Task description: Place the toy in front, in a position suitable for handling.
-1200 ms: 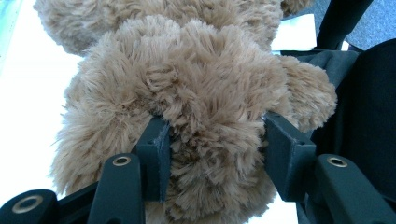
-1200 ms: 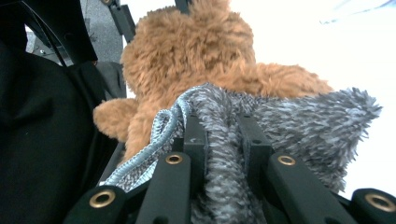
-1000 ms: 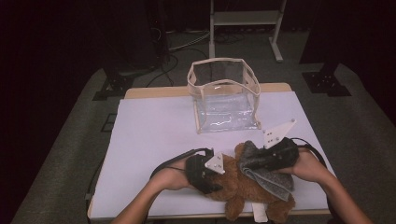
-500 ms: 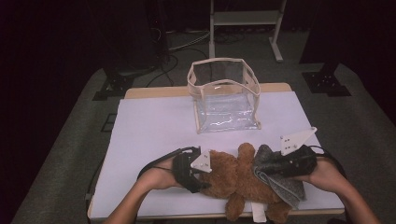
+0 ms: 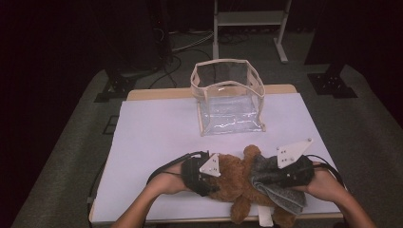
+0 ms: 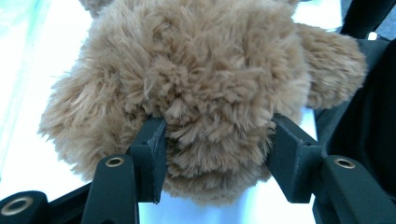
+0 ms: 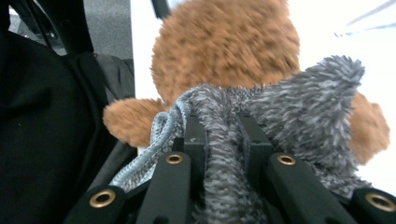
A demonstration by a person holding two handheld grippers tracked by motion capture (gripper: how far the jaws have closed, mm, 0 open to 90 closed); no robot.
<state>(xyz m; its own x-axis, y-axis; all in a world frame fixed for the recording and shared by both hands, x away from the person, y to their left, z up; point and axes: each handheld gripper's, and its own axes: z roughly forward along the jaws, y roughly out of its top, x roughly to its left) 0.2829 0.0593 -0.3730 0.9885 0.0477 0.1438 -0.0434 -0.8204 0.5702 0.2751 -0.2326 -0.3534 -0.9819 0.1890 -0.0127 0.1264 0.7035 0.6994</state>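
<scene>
A brown teddy bear [image 5: 235,178] lies near the table's front edge. My left gripper [image 5: 204,175] comes at it from the left. In the left gripper view its jaws press into the fur on both sides of the bear's round head [image 6: 201,79], so my left gripper [image 6: 217,128] is shut on it. A grey fuzzy cloth [image 5: 275,186] drapes over the bear's right side. My right gripper [image 5: 287,175] is shut on a fold of that grey cloth [image 7: 299,98], with the bear [image 7: 224,46] just behind it.
A clear plastic bag with a tan rim [image 5: 229,95] stands open at the back middle of the white table cover [image 5: 152,133]. A white tag [image 5: 266,219] hangs over the front edge. Beyond the table, a metal stand [image 5: 247,19] and cables rest on the dark floor.
My right gripper moved right and toward the front edge, dragging the grey cloth with it. The bear and left gripper shifted slightly left.
</scene>
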